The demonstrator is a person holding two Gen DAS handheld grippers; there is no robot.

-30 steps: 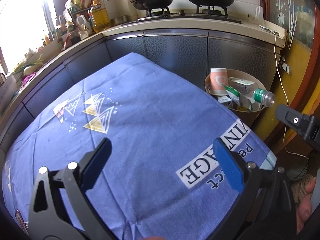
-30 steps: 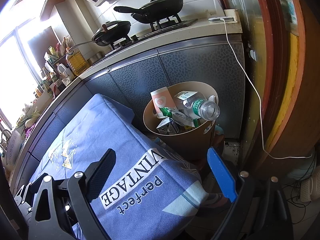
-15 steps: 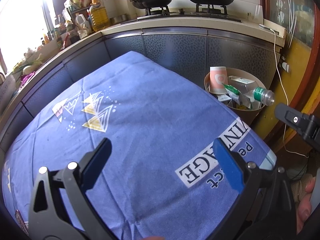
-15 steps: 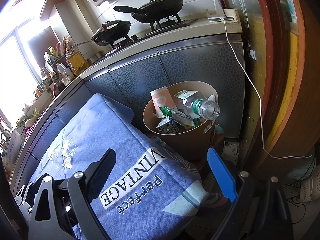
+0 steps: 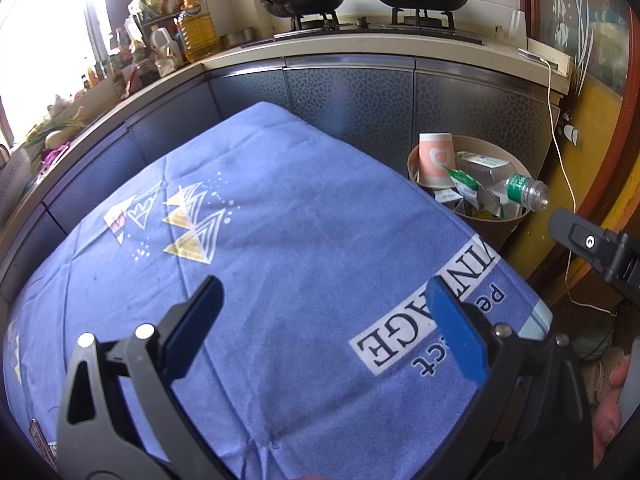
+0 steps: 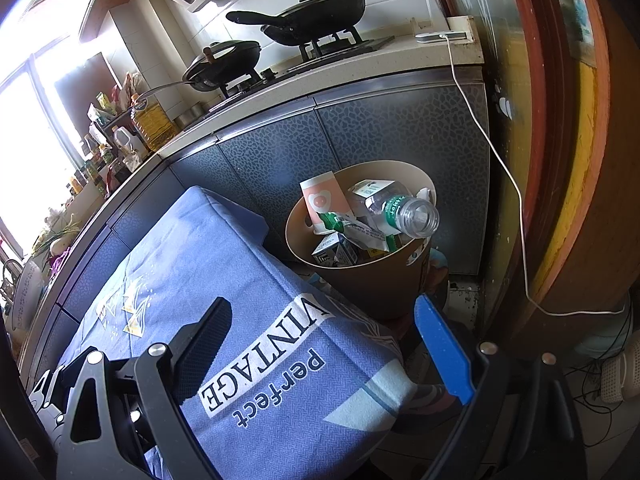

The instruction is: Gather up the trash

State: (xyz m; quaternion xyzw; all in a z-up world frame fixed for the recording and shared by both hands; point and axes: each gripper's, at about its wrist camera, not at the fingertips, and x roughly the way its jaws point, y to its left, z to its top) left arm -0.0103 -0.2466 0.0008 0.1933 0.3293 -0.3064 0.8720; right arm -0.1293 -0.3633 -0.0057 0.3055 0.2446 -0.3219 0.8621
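Trash bin [image 6: 384, 288] full as before, both jaws apart

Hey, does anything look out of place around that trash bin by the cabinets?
Yes. The clear plastic bottle lies tilted on top of the heaped trash, its open neck poking out past the brown bin's rim, so it looks ready to roll off.

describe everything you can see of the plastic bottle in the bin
The plastic bottle is clear, apparently empty, with a green label band near its neck and no cap, its open mouth showing. It lies tilted on top of the heaped trash in the brown bin, neck poking out past the rim toward the door side. It rests against a carton and crumpled wrappers, beside a pink paper cup. Neither gripper touches it.
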